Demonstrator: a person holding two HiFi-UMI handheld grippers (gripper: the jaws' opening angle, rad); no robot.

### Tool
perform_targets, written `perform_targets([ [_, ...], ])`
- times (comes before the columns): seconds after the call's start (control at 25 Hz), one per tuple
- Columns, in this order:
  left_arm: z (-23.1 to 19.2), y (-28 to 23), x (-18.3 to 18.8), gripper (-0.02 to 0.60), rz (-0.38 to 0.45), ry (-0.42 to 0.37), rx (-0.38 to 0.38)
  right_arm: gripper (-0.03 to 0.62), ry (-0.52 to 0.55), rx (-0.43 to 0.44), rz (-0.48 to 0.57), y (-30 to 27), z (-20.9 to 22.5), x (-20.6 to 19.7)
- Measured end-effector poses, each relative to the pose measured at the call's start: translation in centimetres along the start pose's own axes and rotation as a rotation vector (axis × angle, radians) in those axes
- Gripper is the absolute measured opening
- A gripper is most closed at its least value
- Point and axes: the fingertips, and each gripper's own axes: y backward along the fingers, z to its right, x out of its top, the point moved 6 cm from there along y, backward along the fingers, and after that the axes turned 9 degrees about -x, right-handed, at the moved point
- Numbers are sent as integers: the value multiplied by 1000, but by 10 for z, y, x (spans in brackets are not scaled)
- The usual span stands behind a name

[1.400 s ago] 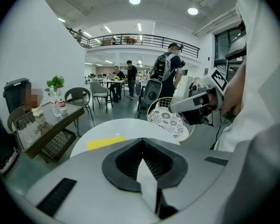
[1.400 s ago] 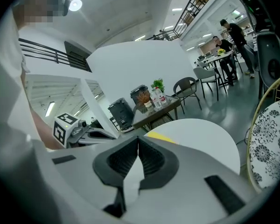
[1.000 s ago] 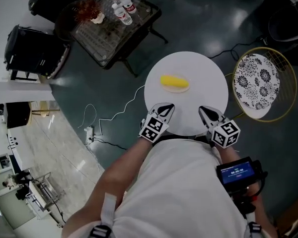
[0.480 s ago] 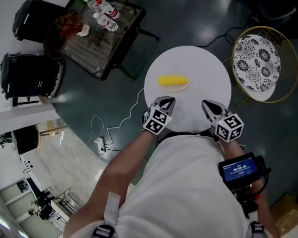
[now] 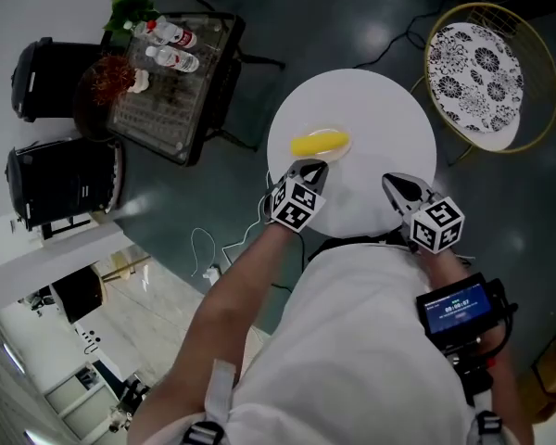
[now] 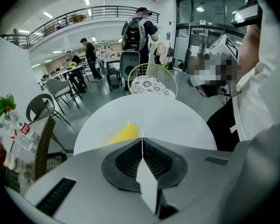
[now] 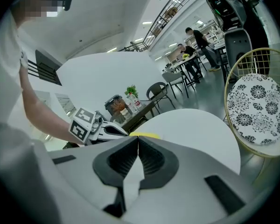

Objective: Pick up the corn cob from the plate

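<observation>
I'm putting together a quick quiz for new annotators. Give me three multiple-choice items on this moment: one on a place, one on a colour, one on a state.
1. The corn cob lies on:
A the round white table
B the patterned chair
C the glass side table

2. The corn cob is:
A green
B red
C yellow

3. The fingers of the left gripper are:
A wide apart
B together, nothing between them
C closed on the corn cob

Answers:
1 A, the head view shows it on that table.
2 C, it is yellow in every view.
3 B, the left gripper view shows them meeting short of the cob.
</observation>
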Motion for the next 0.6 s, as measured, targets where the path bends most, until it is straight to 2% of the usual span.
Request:
perform_targets([
  [0.16, -8, -11, 2, 9, -38, -26, -26, 9, -25, -20, 19, 4, 6, -6],
  [0.36, -6, -28, 17, 9, -95, -97, -55, 9, -50, -36, 35, 22, 20, -14],
  [0.6, -22, -38, 24, 11, -166, -190, -67, 9, -72, -59, 48, 24, 26, -18],
])
